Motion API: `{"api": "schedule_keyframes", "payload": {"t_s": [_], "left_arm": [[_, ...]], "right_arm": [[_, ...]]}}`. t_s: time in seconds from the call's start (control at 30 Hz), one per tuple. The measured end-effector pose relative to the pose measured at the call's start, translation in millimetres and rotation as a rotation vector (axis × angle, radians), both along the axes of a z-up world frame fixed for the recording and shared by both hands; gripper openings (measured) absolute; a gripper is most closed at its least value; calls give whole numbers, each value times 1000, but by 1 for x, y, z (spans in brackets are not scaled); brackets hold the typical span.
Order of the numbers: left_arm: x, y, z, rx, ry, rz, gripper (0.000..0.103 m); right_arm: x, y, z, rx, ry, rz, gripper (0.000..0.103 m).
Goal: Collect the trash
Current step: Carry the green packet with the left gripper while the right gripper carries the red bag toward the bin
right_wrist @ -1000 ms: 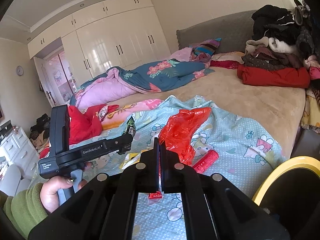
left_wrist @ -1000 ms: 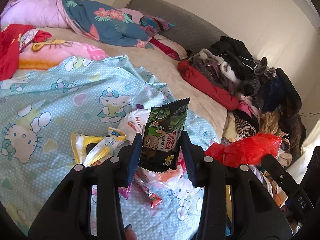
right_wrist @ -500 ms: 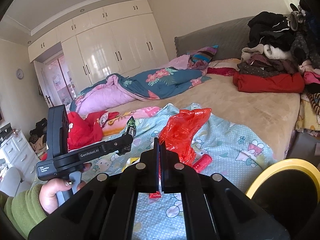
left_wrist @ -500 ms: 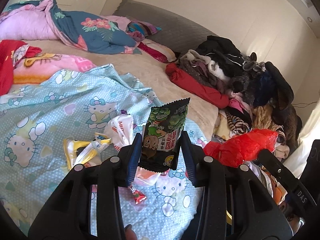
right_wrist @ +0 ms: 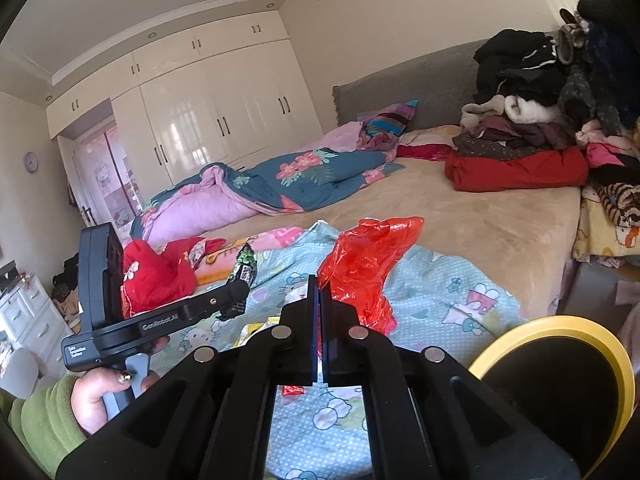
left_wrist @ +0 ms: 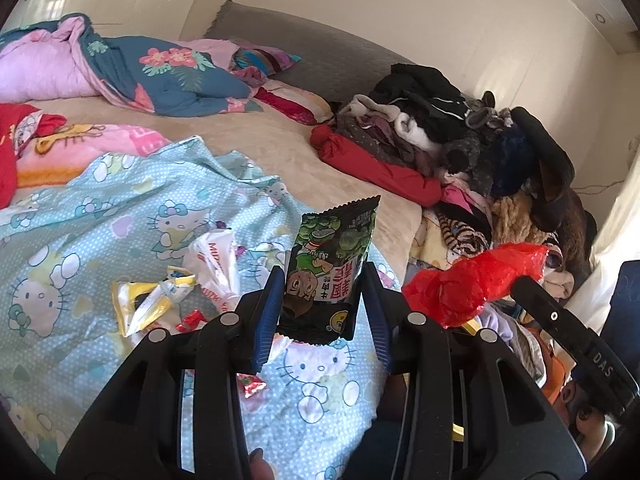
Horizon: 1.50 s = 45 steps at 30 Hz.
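My left gripper is shut on a green-and-black snack packet, held upright above the Hello Kitty blanket. In the right wrist view the same packet sticks up from that gripper, which a hand in a green sleeve holds. My right gripper is shut on a crumpled red plastic bag, which also shows in the left wrist view. On the blanket lie a yellow wrapper, a white wrapper and small red candy wrappers.
A yellow-rimmed bin with a dark inside sits at the lower right, beside the bed. A heap of clothes fills the bed's right side. A flowered quilt lies at the far end, with a white wardrobe behind.
Both grippers have risen and drifted sideways with their loads still held. The wrappers on the blanket have slid left in the left wrist view. More of the bin shows in the right wrist view.
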<state>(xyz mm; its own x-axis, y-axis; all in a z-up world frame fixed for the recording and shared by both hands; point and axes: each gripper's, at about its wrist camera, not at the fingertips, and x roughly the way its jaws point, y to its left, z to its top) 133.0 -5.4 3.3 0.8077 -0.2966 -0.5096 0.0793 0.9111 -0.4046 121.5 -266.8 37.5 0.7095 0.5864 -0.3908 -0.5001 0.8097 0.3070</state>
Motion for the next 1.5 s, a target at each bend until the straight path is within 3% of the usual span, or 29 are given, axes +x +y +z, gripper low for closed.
{"api": "schedule_keyframes", "payload": {"t_s": [1.5], "left_arm": [[-11,-137,-15,120,19,-327,32]], "right_arm": [[9,-163,-20,25,58,-361,1]]}}
